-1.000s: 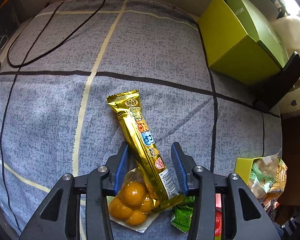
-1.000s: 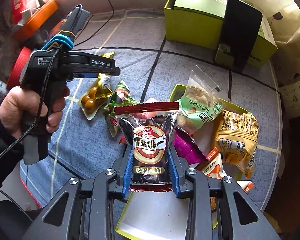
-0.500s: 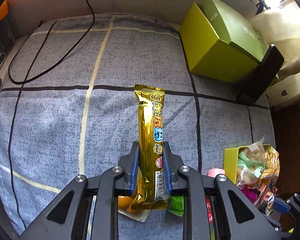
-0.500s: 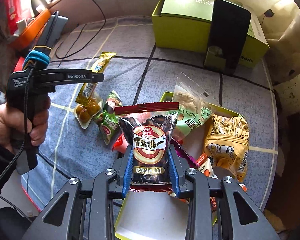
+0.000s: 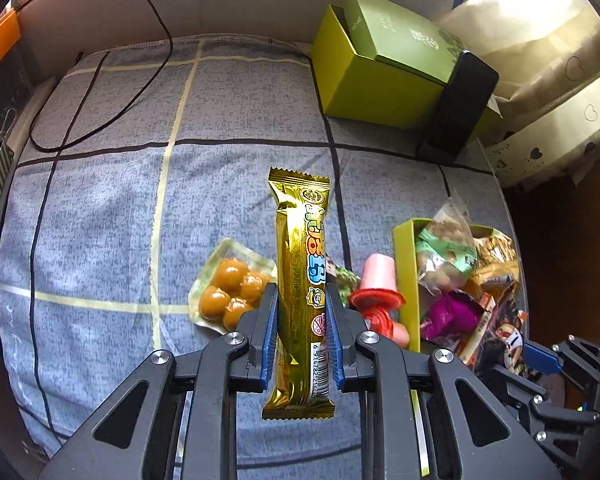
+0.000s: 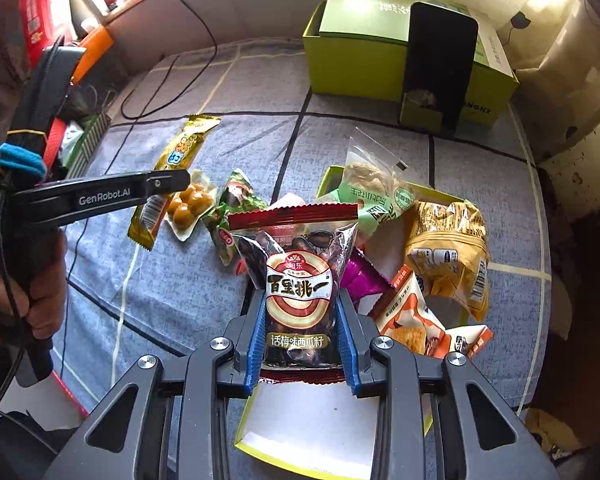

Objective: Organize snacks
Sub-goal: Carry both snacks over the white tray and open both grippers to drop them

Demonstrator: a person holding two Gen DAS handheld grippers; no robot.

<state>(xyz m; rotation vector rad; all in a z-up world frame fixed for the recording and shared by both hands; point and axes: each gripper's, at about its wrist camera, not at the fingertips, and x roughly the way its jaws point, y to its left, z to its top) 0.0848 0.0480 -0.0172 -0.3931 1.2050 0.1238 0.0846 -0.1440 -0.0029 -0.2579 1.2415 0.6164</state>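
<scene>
My left gripper (image 5: pixel 302 308) is shut on a long gold snack bar (image 5: pixel 302 264), which hangs lifted above the grey checked cloth (image 5: pixel 100 220). From the right wrist view the same gold bar (image 6: pixel 172 168) sticks out of the left gripper (image 6: pixel 160 192), held by a person's hand (image 6: pixel 40 292). My right gripper (image 6: pixel 302 316) is shut on a dark sunflower-seed packet (image 6: pixel 298 280) over the yellow-green tray (image 6: pixel 308 432). A clear pack of orange balls (image 5: pixel 228 284) lies on the cloth left of the bar. The tray (image 5: pixel 406 264) holds several snack bags.
A large green box (image 5: pixel 380 76) with a black phone (image 5: pixel 456 108) leaning on it stands at the back right. A black cable (image 5: pixel 100 112) loops over the back left of the cloth. A green packet (image 6: pixel 236 208) and a pink jelly cup (image 5: pixel 378 292) lie beside the tray.
The left jaws closed on the gold bar and lifted it off the cloth, uncovering the orange-ball pack. The right gripper kept its hold on the seed packet and shifted slightly.
</scene>
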